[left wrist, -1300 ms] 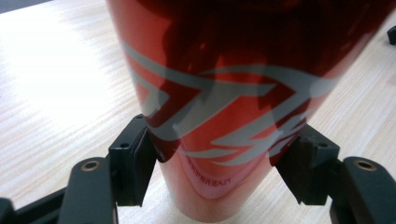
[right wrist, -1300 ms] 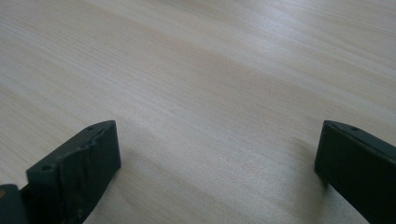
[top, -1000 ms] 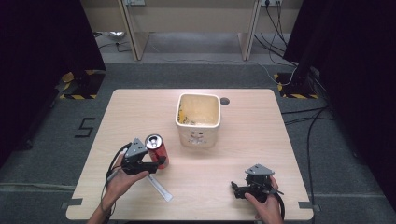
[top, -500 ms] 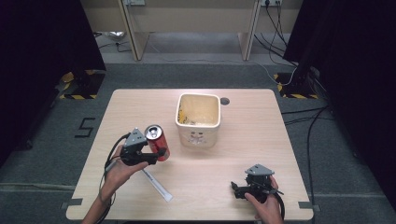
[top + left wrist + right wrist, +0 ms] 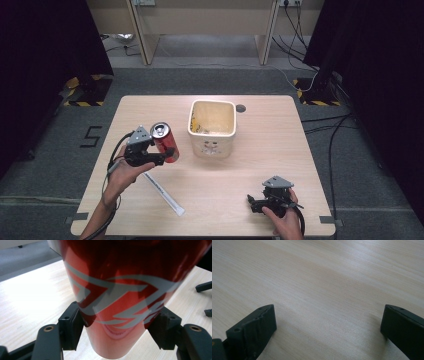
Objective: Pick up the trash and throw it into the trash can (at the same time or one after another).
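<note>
Your left forearm comes in from the lower left edge of the high view, angled up and to the right, wrist lifted clear of the table. Your left hand (image 5: 121, 172) carries the black two-jaw left gripper (image 5: 167, 155) with its grey three-cornered plate on top, jaws pointing right and clamped from both sides on what they hold. Your right hand (image 5: 281, 220) sits low at the near edge, seemingly resting there, though that is hard to judge from above. The matching black right gripper (image 5: 328, 327) points left, jaws spread wide apart.
</note>
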### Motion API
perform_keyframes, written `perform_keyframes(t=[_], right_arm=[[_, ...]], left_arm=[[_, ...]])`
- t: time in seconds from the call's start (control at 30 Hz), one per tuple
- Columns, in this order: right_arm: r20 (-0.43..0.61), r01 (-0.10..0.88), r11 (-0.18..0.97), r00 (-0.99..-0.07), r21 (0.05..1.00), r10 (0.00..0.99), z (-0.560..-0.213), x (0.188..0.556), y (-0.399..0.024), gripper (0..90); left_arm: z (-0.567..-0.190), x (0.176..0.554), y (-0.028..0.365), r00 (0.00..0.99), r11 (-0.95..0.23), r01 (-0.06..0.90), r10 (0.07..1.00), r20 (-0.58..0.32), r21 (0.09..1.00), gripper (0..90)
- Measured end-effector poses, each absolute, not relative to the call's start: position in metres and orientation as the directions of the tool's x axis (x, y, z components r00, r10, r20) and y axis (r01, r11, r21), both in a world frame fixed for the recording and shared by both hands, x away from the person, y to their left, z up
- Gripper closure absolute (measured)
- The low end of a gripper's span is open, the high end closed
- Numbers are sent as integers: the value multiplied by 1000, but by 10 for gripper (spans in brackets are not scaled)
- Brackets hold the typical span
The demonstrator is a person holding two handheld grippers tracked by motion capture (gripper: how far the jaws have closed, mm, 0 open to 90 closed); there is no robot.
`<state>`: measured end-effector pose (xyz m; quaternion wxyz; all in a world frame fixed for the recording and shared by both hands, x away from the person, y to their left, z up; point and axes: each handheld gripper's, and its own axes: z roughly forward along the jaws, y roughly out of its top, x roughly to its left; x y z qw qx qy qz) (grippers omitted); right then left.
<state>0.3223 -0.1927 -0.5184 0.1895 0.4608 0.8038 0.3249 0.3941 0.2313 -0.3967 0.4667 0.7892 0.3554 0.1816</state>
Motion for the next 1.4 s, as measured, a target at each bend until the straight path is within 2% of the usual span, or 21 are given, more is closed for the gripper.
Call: perform_keyframes(t=[0.7, 1.4], right_arm=[[-5, 617, 364, -504, 697, 864, -518, 322, -193, 4], [-8, 614, 368, -507, 698, 862, -518, 322, -193, 4]], left_arm=[[-355, 415, 213, 720, -321, 357, 693, -39, 877, 339], [-333, 430, 199, 729, -325, 344, 684, -32, 881, 340]])
